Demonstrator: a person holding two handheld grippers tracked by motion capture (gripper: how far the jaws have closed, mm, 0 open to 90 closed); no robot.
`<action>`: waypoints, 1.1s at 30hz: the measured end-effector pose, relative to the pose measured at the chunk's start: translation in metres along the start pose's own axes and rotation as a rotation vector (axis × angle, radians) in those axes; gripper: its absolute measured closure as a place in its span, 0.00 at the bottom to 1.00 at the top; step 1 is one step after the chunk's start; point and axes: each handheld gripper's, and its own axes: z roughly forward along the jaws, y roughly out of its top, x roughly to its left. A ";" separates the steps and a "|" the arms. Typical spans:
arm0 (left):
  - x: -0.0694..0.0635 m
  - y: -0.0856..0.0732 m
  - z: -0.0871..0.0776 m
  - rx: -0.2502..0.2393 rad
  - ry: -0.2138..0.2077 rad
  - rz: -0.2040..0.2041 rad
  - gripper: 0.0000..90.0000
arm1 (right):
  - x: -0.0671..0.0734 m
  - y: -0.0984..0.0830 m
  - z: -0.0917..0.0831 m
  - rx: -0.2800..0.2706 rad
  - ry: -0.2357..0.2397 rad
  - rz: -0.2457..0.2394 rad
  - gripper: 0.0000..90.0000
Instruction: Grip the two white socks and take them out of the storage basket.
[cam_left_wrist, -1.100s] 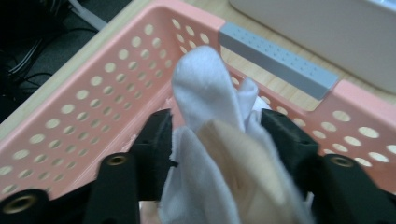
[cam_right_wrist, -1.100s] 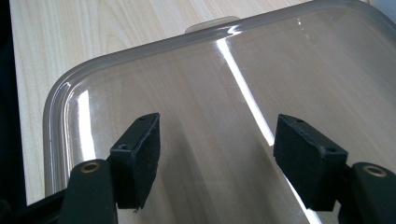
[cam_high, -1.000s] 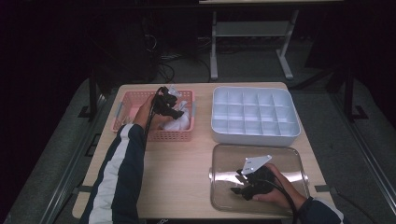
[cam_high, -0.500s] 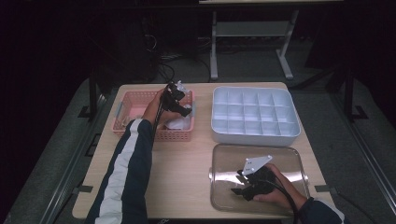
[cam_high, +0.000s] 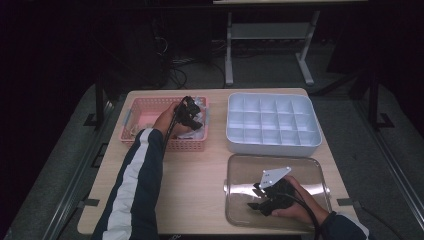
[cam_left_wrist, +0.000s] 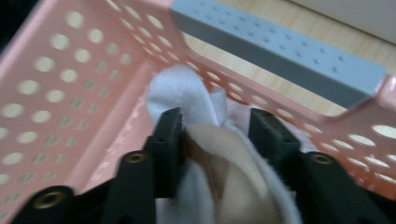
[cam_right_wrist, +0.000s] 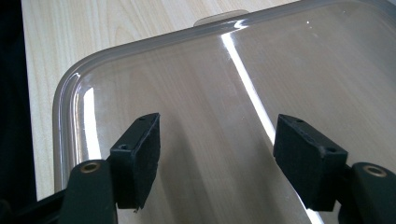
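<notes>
My left gripper (cam_high: 191, 115) (cam_left_wrist: 217, 125) reaches into the right end of a pink perforated basket (cam_high: 145, 114) (cam_left_wrist: 70, 70). Its jaws have just been closing and now press on a bundle of white and beige cloth (cam_left_wrist: 224, 158) (cam_high: 201, 131), which bulges between the pads. My right gripper (cam_high: 257, 198) (cam_right_wrist: 217, 140) rests open over a clear plastic lid (cam_high: 310, 172) (cam_right_wrist: 196, 88) at the front right, with nothing between its fingers.
A white tray with several compartments (cam_high: 272, 122) stands at the back right, just behind the lid. The basket's grey handle (cam_left_wrist: 280, 51) runs across just beyond the cloth. A few small pale items (cam_high: 132, 131) lie in the basket's left end.
The left gripper moved right and down into the basket's right end, and its jaws closed onto the cloth. The right gripper stayed where it was.
</notes>
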 end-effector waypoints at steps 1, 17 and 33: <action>0.000 -0.001 0.000 -0.001 0.010 -0.005 0.69 | 0.000 0.000 0.000 0.001 -0.003 -0.002 0.35; 0.013 -0.052 -0.067 -0.148 -0.029 -0.062 0.85 | 0.001 0.001 -0.001 -0.005 0.009 -0.010 0.35; 0.024 -0.108 -0.099 -0.212 0.015 -0.174 0.83 | 0.003 0.004 0.003 0.003 0.008 -0.024 0.34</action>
